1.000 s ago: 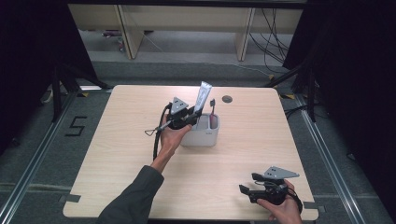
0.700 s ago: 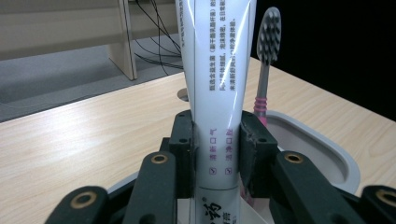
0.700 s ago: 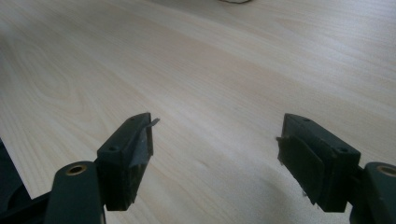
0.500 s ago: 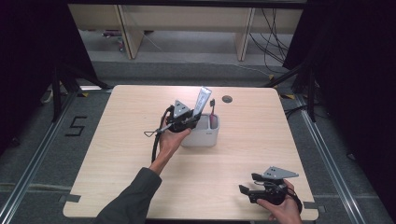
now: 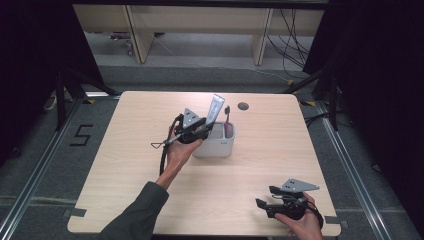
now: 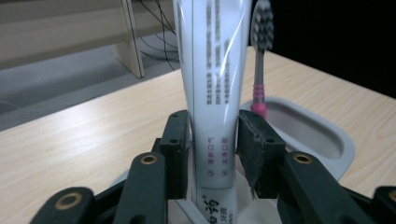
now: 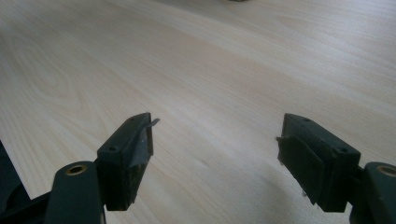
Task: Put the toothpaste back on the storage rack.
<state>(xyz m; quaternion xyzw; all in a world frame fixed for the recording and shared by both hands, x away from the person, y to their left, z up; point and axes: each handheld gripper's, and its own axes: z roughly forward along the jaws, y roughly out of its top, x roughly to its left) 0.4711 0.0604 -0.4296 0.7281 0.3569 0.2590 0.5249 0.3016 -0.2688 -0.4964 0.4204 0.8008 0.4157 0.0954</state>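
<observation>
Loosening around the toothpaste tube [image 6: 210,93], the left claw [image 5: 197,131] has just been opening its jaws: in the left gripper view the tube stands between the two black pads, with one pad about touching its side and a thin gap on the other side, so the grip reads as released rather than clenched. The tube now stands tilted in the white holder [image 5: 220,146], cap end down, its flat crimped end leaning toward one o'clock in the high view. A second ago the tube was higher and more slanted in the claw; now it sits lower in its compartment, which suggests that the placing step is essentially done. A toothbrush [image 6: 259,60] with a pink neck stands upright in the neighbouring compartment, just beside the tube, at about two o'clock from it in the left gripper view. The holder rests near the middle of the table [image 5: 125,165]. The right claw [image 5: 270,204] waits well apart at about five o'clock, jaws spread wide with only bare wood between them. What seems left is to back the left claw straight away without brushing the tube or tipping the holder.
</observation>
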